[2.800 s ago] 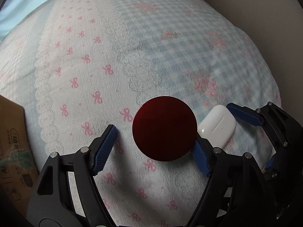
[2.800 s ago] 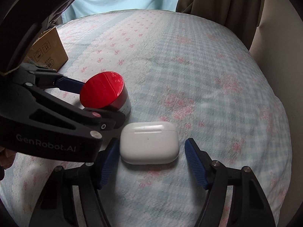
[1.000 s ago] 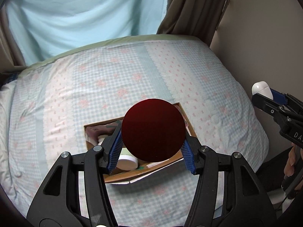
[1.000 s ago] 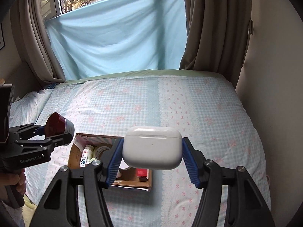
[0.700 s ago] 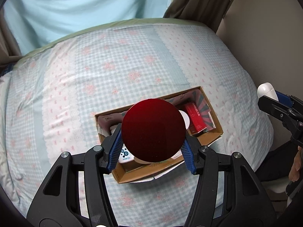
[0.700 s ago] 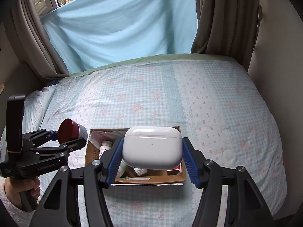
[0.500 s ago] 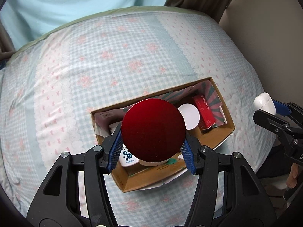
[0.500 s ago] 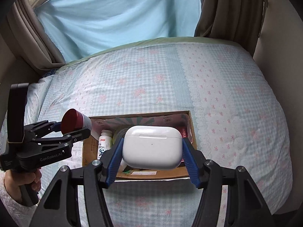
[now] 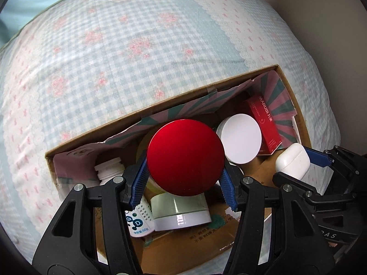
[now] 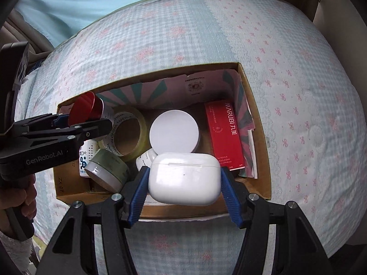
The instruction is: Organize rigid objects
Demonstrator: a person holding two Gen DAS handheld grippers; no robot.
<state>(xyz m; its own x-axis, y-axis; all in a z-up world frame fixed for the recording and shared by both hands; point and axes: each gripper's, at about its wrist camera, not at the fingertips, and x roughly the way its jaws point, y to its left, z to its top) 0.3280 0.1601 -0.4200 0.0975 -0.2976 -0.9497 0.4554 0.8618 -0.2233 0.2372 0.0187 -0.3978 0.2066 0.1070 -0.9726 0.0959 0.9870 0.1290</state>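
Note:
My left gripper is shut on a jar with a red lid, held over the left half of an open cardboard box on the bed. In the right wrist view the same red-lidded jar and left gripper hang at the box's left end. My right gripper is shut on a white earbud case, held above the near edge of the cardboard box. The earbud case shows at the box's right end in the left wrist view.
Inside the box lie a tape roll, a white round lid, a red carton, a green-and-white jar and a white bottle. The box sits on a checked bedspread. A hand grips the left handle.
Both grippers have come down steeply toward the box, which now fills both views. Each still clamps its object; the jaws have not changed.

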